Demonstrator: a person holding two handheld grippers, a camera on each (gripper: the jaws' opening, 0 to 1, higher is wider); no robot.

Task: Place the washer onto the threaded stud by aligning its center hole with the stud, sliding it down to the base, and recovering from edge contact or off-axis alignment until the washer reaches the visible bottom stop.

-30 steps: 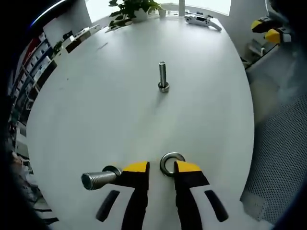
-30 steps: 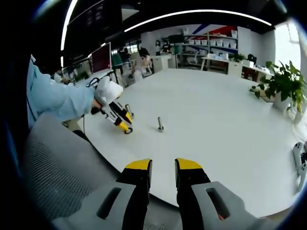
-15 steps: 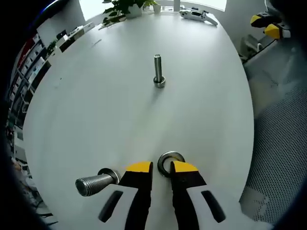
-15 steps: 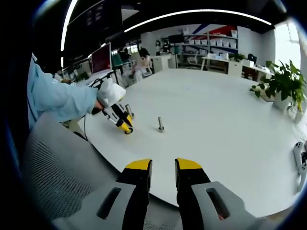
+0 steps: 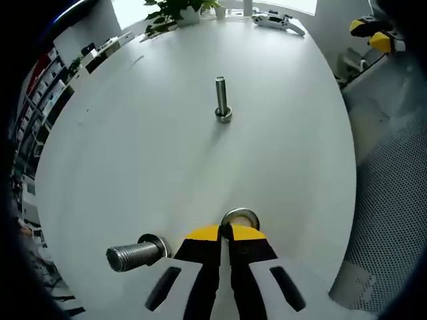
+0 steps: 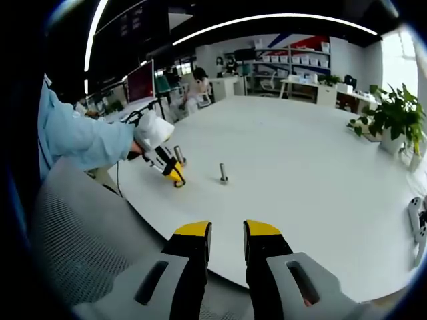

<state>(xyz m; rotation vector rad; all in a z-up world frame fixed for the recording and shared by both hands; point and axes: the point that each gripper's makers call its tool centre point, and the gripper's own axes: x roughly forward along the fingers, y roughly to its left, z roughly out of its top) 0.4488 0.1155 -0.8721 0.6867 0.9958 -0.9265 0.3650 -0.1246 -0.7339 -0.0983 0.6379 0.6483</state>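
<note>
In the left gripper view, a metal washer (image 5: 241, 217) lies on the white table (image 5: 167, 147), and my left gripper (image 5: 225, 233) is shut on its near rim. A threaded stud (image 5: 221, 100) stands upright mid-table, well beyond the washer. A second threaded stud (image 5: 133, 253) lies close at the left of the jaws. In the right gripper view, my right gripper (image 6: 227, 233) hangs open over the table's edge with nothing between its fingers. The left gripper (image 6: 170, 172) shows far off at the left, held by a gloved hand, with the upright stud (image 6: 223, 174) to its right.
A potted plant (image 5: 175, 10) and a white device (image 5: 275, 21) stand at the table's far end. A grey mesh chair (image 6: 87, 247) lies close to my right gripper. A person's blue sleeve (image 6: 73, 137) reaches in from the left. Another plant (image 6: 393, 120) stands at the right.
My left gripper's jaws have closed from open onto the washer's near rim. The right gripper has stayed still and open.
</note>
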